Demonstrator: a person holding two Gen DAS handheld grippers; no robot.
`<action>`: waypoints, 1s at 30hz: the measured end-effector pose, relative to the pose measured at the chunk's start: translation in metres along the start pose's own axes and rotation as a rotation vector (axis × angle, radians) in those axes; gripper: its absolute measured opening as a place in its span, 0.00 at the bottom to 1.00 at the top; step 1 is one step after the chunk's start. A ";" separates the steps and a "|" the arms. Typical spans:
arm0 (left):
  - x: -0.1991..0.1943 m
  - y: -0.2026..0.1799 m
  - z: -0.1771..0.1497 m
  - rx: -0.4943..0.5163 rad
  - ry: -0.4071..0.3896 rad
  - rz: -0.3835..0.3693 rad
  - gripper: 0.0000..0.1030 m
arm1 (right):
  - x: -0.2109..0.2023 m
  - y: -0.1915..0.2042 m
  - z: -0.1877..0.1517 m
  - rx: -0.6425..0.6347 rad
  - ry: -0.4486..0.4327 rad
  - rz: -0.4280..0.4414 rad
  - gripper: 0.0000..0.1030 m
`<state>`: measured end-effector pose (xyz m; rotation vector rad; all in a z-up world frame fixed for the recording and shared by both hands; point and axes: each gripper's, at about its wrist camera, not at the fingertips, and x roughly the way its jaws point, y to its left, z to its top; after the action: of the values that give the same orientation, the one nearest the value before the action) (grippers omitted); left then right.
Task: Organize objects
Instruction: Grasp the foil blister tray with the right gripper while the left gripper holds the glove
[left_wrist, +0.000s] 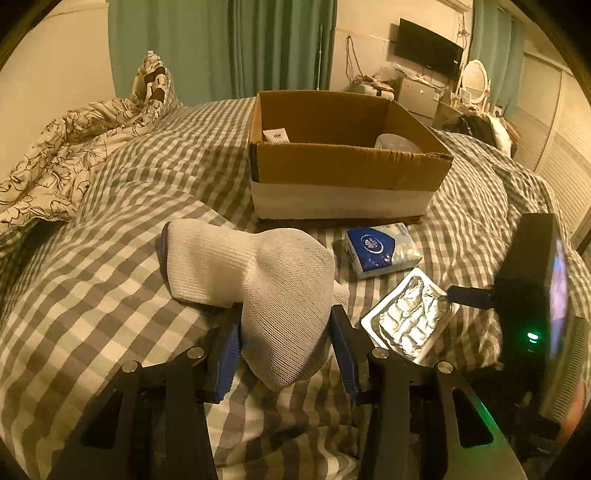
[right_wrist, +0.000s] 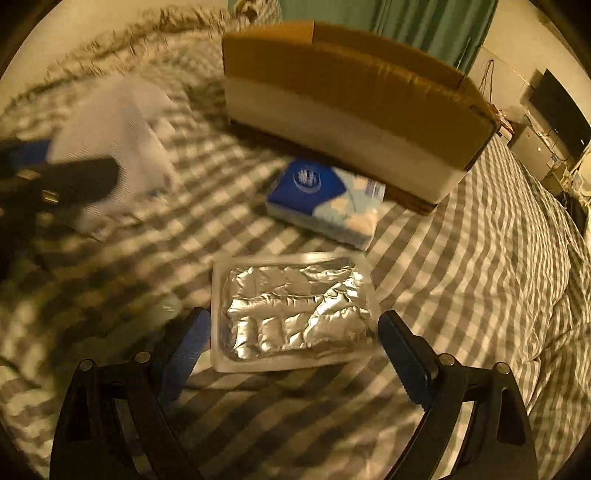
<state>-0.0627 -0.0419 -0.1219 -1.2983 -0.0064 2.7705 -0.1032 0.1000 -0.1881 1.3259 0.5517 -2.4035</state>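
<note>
A white sock (left_wrist: 258, 280) lies on the checked bedspread, its toe end between the jaws of my left gripper (left_wrist: 284, 332), which close on it. The sock also shows blurred in the right wrist view (right_wrist: 118, 140). A silver blister pack (right_wrist: 295, 310) lies on the bed between the wide-open fingers of my right gripper (right_wrist: 291, 339), untouched. It also shows in the left wrist view (left_wrist: 410, 317). A blue tissue pack (right_wrist: 325, 199) lies in front of the open cardboard box (right_wrist: 351, 110). The tissue pack (left_wrist: 380, 247) and box (left_wrist: 340, 177) show in the left wrist view too.
The box holds a small white carton (left_wrist: 276, 135) and a clear bag (left_wrist: 397, 142). A floral quilt (left_wrist: 74, 147) is bunched at the back left. The right gripper's body (left_wrist: 532, 295) stands at the right of the left wrist view. A TV (left_wrist: 428, 48) hangs on the far wall.
</note>
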 end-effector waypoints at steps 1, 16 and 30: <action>0.001 0.001 0.000 -0.001 0.001 -0.005 0.45 | 0.003 0.000 0.001 0.003 -0.004 0.000 0.92; -0.002 -0.001 -0.002 -0.009 0.000 0.001 0.45 | 0.002 -0.006 0.002 0.028 -0.015 0.023 0.95; -0.042 -0.022 0.052 0.003 -0.086 -0.048 0.45 | -0.128 -0.064 0.031 0.127 -0.297 0.026 0.95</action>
<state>-0.0739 -0.0215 -0.0553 -1.1619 -0.0384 2.7823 -0.0913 0.1540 -0.0526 0.9865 0.3029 -2.5850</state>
